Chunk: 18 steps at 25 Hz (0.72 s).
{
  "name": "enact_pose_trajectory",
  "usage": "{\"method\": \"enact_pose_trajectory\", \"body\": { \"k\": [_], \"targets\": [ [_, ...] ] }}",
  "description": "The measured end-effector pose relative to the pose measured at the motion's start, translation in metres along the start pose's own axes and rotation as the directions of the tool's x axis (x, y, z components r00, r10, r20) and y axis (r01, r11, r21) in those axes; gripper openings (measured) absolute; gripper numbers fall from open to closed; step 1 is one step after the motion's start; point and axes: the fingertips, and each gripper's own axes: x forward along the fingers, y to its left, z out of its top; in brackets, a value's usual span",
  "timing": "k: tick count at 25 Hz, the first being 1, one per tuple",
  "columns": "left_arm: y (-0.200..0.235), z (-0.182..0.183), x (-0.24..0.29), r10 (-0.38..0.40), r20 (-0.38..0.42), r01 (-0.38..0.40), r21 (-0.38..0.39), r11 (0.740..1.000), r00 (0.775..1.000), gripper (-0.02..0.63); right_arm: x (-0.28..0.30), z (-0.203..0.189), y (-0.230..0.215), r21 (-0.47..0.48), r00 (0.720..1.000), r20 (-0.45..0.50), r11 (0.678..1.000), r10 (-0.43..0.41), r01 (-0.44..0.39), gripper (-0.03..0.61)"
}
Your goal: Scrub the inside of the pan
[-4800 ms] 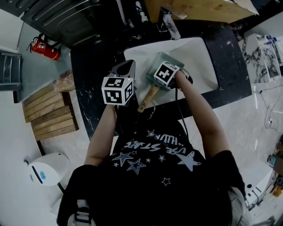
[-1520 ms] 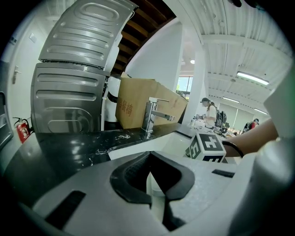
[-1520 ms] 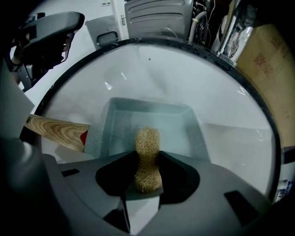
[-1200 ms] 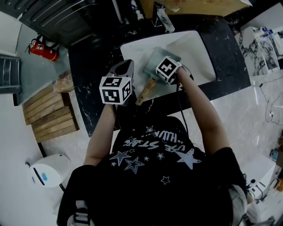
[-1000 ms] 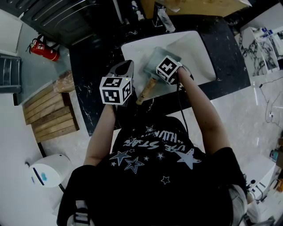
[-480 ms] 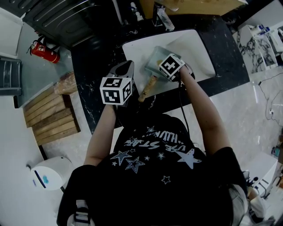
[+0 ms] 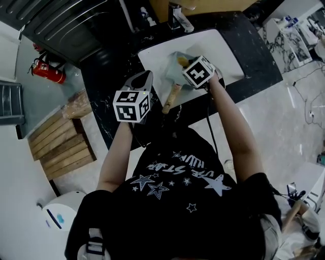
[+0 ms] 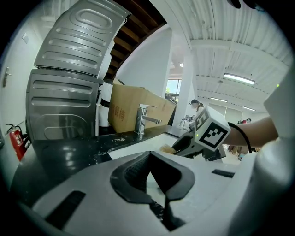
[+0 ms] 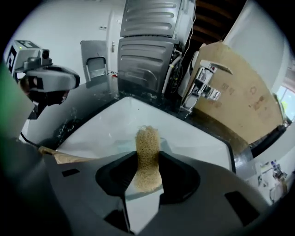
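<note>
Nearby, faucet [image 7: 176, 15]; right gripper [image 7: 185, 65] seemingly over pan [image 7: 172, 63]

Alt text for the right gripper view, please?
The right gripper jaws clamp a tan scrubber above a white sink. The left gripper hovers at upper left; a faucet stands behind.

The head view looks steeply down on the sink [image 7: 226, 53], which both gripper views cross from low and close.
</note>
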Motion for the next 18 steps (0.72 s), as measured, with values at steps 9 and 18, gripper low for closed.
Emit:
{"method": "enact_pose_trajectory", "body": {
  "k": [9,18],
  "targets": [
    [-0.009,0.001,-0.004,0.001,0.020,-0.001,0.003,1.000,1.000,0.008,-0.044,0.021,0.008,0.111,0.968,0.237,0.992,-0.089,0.065,0.146],
    [-0.043,-0.007,-0.026,0.040,0.026,-0.041,0.022,0.999,0.999,0.008,-0.085,-0.003,0.024,0.167,0.930,0.348,0.984,-0.119,0.063,0.146]
  ]
}}
